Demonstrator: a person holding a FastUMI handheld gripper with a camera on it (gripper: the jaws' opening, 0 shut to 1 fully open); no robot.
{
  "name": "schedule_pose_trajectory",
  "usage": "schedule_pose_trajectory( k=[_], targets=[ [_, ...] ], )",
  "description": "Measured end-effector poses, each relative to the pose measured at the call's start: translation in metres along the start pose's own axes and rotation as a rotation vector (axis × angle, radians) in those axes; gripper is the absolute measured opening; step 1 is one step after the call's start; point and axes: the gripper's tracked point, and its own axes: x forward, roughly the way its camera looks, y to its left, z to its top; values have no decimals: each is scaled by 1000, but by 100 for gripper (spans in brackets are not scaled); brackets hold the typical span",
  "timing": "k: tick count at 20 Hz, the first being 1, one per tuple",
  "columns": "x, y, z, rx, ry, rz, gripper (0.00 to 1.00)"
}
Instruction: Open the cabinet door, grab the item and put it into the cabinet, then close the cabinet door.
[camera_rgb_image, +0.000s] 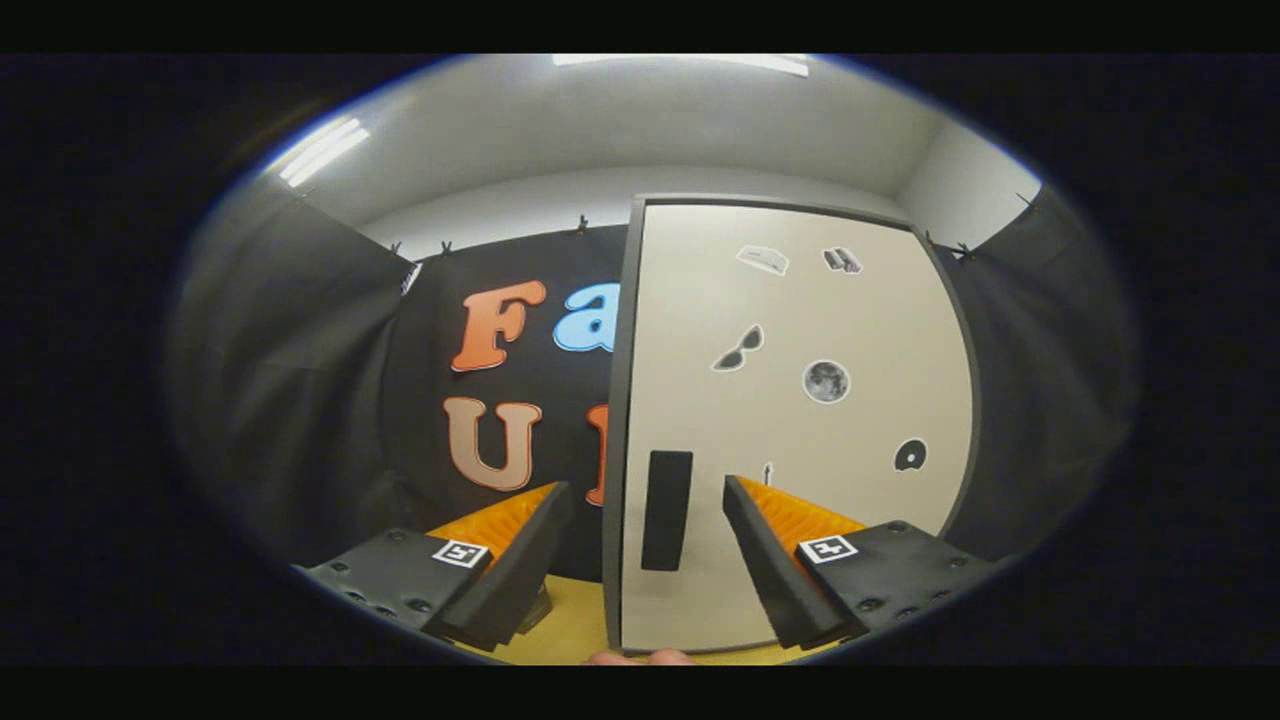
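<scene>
- Fingers (648, 500) spread apart, gripping nothing.
- Door (800, 420) shut, its dark handle (667, 510) between the fingertips, just beyond them.
- Cabinet stands on the desk (570, 625).

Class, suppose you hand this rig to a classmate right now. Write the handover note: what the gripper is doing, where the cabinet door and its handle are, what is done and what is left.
Gripper: fingers open, nothing held. They straddle the handle side of the cabinet door, pressing on nothing.
Door: pale, with stickers, standing just ahead of the fingers; its free edge lies between them. I cannot tell if it is shut or ajar.
Handle: dark upright bar between the fingers, not yet gripped.
Done: gripper lined up at the handle.
Left: open the door, fetch the item, put it inside, close the door.
</scene>
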Motion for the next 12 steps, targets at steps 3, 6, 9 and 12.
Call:
schedule_pose_trajectory(
  k=[3, 6, 9, 12],
  targets=[
    [27, -1, -17, -25, 30, -20, 97],
    [46, -1, -40, 1, 86, -21, 97],
    [57, -7, -54, 23, 118, -46, 92],
    [66, -9, -66, 36, 155, -51, 76]
  ],
)
